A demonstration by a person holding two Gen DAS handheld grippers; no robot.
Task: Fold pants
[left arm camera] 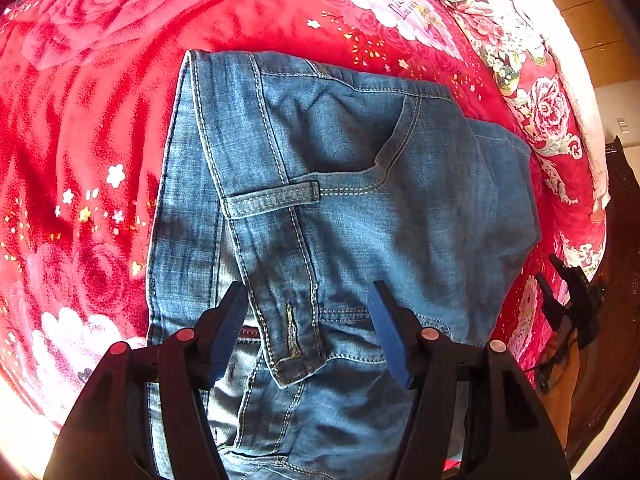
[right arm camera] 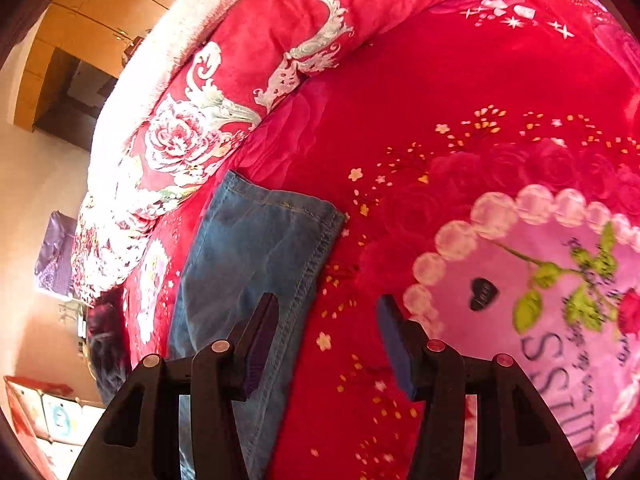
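Observation:
Blue denim pants (left arm camera: 352,184) lie on a red floral blanket (left arm camera: 80,128), folded lengthwise, with the waistband, a belt loop and a front pocket facing me. My left gripper (left arm camera: 310,322) hovers over the waist end, open, with denim beneath the gap and no pad pressing on it. In the right wrist view a leg end with its stitched hem (right arm camera: 260,240) lies flat on the blanket (right arm camera: 440,80). My right gripper (right arm camera: 328,332) is open above the leg's right edge, with its left finger (right arm camera: 260,336) over denim and its right finger over bare blanket. The right gripper (left arm camera: 572,300) also shows beyond the pants' right side.
A rolled floral quilt with a white fleece edge (right arm camera: 180,92) runs along the far side of the bed. A dark wooden bed frame (left arm camera: 616,320) bounds the right side. Beyond the bed stand a wooden wardrobe (right arm camera: 88,4) and a colourful box (right arm camera: 44,412) on the floor.

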